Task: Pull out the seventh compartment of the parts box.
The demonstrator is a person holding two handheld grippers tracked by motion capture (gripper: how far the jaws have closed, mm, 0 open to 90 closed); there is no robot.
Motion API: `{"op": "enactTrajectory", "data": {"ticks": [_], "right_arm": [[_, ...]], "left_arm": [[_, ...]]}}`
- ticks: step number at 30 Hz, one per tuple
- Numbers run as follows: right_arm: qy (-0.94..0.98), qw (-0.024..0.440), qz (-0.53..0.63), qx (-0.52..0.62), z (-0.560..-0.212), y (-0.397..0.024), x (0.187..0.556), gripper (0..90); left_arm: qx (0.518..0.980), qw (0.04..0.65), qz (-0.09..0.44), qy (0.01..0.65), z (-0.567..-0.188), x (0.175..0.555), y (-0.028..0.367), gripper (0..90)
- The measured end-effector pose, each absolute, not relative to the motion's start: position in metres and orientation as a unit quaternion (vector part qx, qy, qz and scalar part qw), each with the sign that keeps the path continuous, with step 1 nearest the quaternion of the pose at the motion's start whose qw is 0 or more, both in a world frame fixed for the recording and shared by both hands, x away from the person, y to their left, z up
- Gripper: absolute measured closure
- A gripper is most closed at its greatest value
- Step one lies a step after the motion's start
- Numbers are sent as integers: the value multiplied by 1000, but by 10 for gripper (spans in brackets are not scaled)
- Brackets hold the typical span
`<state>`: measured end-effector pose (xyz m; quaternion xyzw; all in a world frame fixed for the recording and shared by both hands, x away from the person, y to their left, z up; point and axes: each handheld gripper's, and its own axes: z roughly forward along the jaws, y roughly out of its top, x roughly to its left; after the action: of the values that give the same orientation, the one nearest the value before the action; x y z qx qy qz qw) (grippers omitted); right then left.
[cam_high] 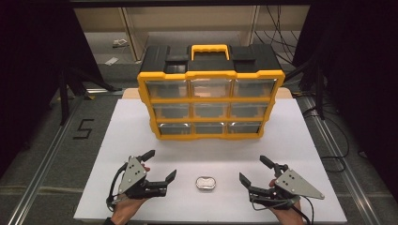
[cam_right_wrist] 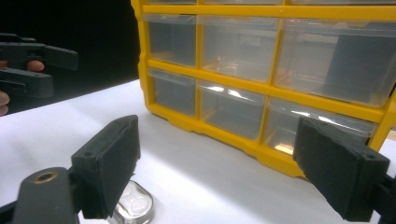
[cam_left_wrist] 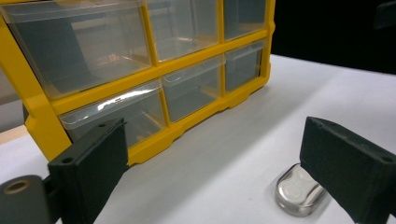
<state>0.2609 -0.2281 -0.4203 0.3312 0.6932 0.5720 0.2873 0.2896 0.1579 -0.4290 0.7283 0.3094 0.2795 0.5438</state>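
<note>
High view: I have both tongs resting low on the white worktop (cam_high: 117, 140), left tongs (cam_high: 161, 165) at about 7 o'clock, right tongs (cam_high: 252, 169) at about 5 o'clock, each spread wide with nothing between the pads. The small metal tin (cam_high: 205, 183) lies flat at 6 o'clock, between the two and touching neither. The yellow drawer cabinet (cam_high: 211, 104) stands at 12 o'clock, all clear drawers shut.

Judgement: start position, pick-up not yet begun. Next move calls for one set of tongs to swing inward and straddle the tin.

Writing: a black "5" (cam_high: 83, 128) on the floor at 9 o'clock. No brand legible on the tin or cabinet.
</note>
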Motion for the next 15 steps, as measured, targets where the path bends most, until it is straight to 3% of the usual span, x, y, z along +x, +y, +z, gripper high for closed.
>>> {"op": "enactTrajectory", "data": {"ticks": [15], "right_arm": [[691,287,572,335,-420,-230,262,162]], "left_arm": [[782,414,417,209,-422,308,141,111]]}}
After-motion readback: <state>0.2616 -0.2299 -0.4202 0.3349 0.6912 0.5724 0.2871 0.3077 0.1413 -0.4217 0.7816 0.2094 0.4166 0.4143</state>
